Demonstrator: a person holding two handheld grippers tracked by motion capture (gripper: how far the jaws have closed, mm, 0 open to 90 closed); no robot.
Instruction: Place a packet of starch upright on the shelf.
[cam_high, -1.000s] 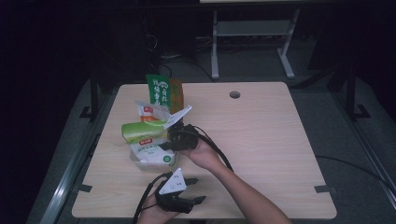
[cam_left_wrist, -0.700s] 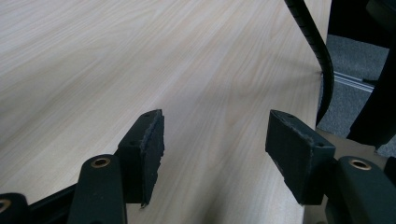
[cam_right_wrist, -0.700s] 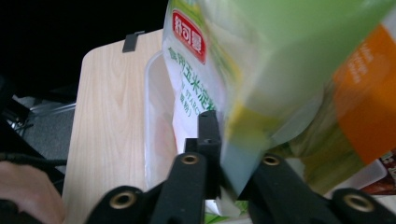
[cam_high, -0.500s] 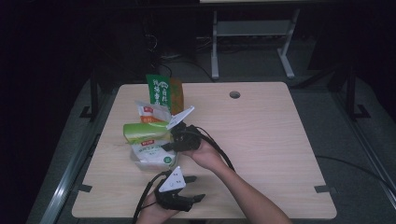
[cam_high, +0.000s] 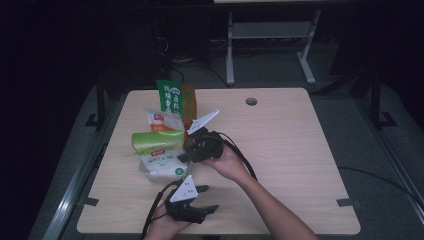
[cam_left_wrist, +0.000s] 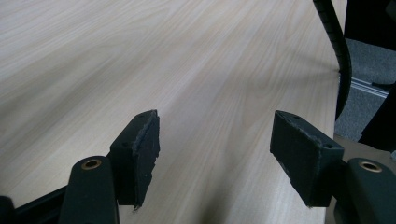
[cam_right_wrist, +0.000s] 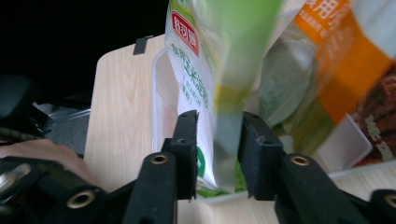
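Note:
A clear plastic container (cam_high: 146, 173) at the table's left holds several food packets. A green packet (cam_high: 157, 140) lies on top, above a white packet with green print (cam_high: 162, 165). My right gripper (cam_high: 184, 151) points left at this pile. In the right gripper view its jaws have just been opening, and my right gripper (cam_right_wrist: 217, 122) now stands open. The green packet's blurred edge (cam_right_wrist: 229, 107) is still between the jaws. My left gripper (cam_high: 207, 198) rests near the front edge. In the left gripper view my left gripper (cam_left_wrist: 215, 135) is open over bare wood.
A tall green and orange bag (cam_high: 175, 100) stands behind the container, with a white and orange packet (cam_high: 162, 121) leaning before it. The table (cam_high: 290, 150) has a cable hole (cam_high: 251, 101) at the back. Cables trail from both grippers.
The right gripper has shifted slightly beside the green packet, which lies a little flatter on the pile. The left hand has not moved.

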